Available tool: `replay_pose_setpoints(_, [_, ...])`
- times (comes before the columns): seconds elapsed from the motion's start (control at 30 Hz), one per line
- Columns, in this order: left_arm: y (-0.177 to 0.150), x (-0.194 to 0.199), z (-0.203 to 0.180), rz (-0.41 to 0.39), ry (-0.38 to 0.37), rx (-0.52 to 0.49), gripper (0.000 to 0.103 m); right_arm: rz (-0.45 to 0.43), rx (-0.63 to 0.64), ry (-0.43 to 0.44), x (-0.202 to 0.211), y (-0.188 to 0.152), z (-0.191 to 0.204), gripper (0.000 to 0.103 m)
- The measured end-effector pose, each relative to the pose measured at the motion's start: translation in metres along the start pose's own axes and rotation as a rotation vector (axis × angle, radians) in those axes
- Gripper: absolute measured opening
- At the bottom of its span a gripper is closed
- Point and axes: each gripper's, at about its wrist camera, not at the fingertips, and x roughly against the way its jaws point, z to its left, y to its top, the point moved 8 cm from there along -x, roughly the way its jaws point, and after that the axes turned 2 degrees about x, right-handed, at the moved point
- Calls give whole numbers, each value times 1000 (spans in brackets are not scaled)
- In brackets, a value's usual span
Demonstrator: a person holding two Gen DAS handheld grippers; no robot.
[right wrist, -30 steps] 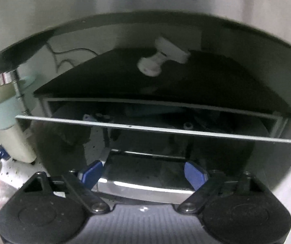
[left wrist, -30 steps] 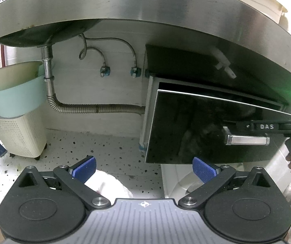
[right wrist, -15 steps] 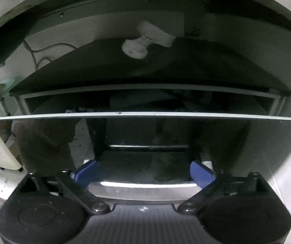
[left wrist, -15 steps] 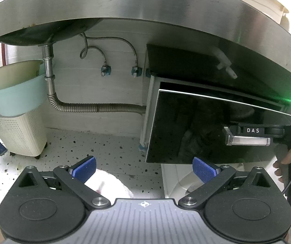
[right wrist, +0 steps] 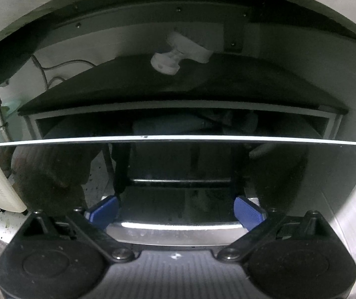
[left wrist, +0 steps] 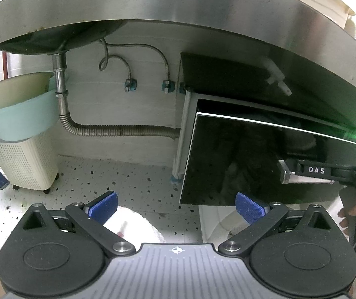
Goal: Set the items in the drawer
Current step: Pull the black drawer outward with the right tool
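Left gripper (left wrist: pixel 176 205): jaws spread wide, nothing between the blue pads (left wrist: pixel 103 203), nothing held.
Right gripper (right wrist: pixel 175 210): jaws spread wide, the pads clear of the handle; nothing gripped.
Drawer (right wrist: pixel 178 169): straight ahead of the right jaws, pulled partly out from its black cabinet (right wrist: pixel 178 92); glossy black front panel with a pale top edge, tilted toward the camera.
Handle (right wrist: pixel 173 231): silver bar on the drawer front, just below and between the right jaws, close to them but not clamped.
Drawer interior: dim gap above the front panel, ahead of and above the right jaws; vague shapes inside, too dark to name.
Drawer from the left view (left wrist: pixel 265 159): ahead and to the right of the left jaws, well apart from them; handle (left wrist: pixel 305 178) at its far right, with the right gripper's black body marked DAS (left wrist: pixel 317 170) right at it.
Hand (left wrist: pixel 354 209): fingers at the right edge, wrapped around the right gripper's grip.
White cloth (left wrist: pixel 133 224): low between the left jaws, beneath them on the floor, not touched.
Floor (left wrist: pixel 128 184): pale, black-speckled, under and ahead of the left jaws.
Bench (left wrist: pixel 153 2): steel edge arching above both pairs of jaws, sink bowl beneath it.
Drain pipe (left wrist: pixel 118 130): ribbed metal hose, ahead of the left jaws.
Basins (left wrist: pixel 21 114): stacked, green over a perforated basket (left wrist: pixel 23 164), far left of the left jaws.
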Motion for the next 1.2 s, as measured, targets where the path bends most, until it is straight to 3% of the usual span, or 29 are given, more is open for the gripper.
replay_pose_setpoints(0.67, [0, -1, 3, 5, -1, 17, 102, -23, 1, 0, 45, -28, 2, 100])
replay_pose_setpoints(1.2, [1, 1, 8, -5, -7, 36, 102, 9, -5, -1, 58, -28, 5, 100])
